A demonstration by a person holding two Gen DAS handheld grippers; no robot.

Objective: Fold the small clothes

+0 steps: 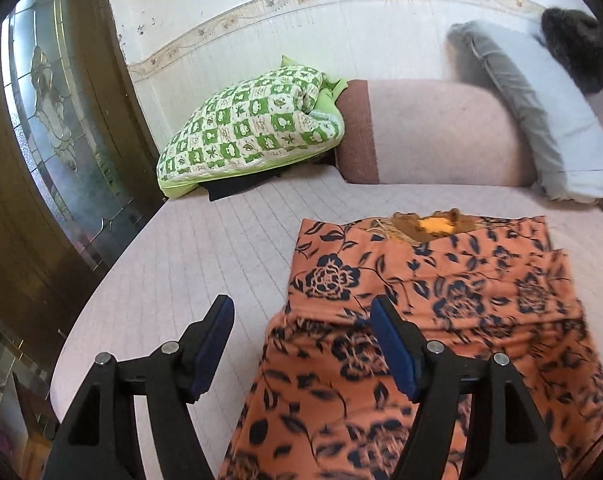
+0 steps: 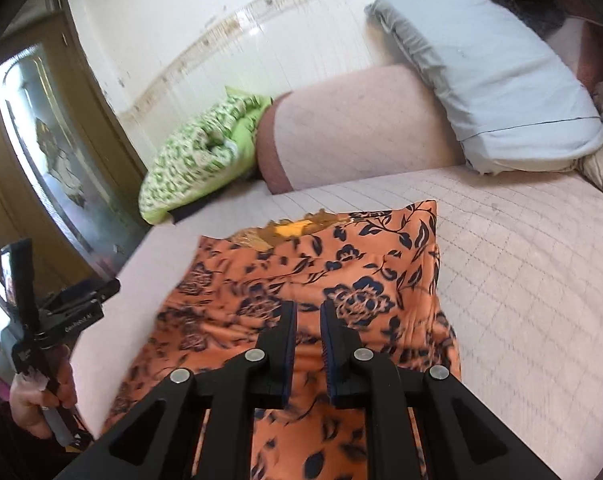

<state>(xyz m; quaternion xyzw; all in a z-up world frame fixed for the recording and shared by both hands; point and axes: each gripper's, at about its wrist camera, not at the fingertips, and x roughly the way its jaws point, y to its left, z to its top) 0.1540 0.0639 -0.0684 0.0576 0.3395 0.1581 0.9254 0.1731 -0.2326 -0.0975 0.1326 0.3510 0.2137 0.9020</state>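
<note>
A bed (image 1: 205,248) with a pale pink quilted cover fills most of both views, set against a white tiled wall (image 1: 341,32) with a floral border strip. At its head lies a long pink bolster (image 1: 441,132) with a brown end band; a grey-white pillow (image 1: 541,112) leans on the bolster's right end, and a green-and-white checked quilt (image 1: 253,128), bundled up, sits at its left end, touching it. A brown door with a patterned glass panel (image 1: 49,120) stands to the left of the bed.

The orange floral garment (image 1: 441,300) lies flat on the bed cover in the near middle, folded into a rough rectangle, with a brown and yellow patch showing at its far edge.

The left gripper (image 1: 301,320) hangs above the garment's left edge with its jaws wide apart and nothing between them. In the right wrist view it shows at the left margin, held in a hand (image 2: 37,396).

The right gripper (image 2: 307,320) hangs over the middle of the garment, its jaws nearly together with only a narrow gap, and no cloth caught in them
</note>
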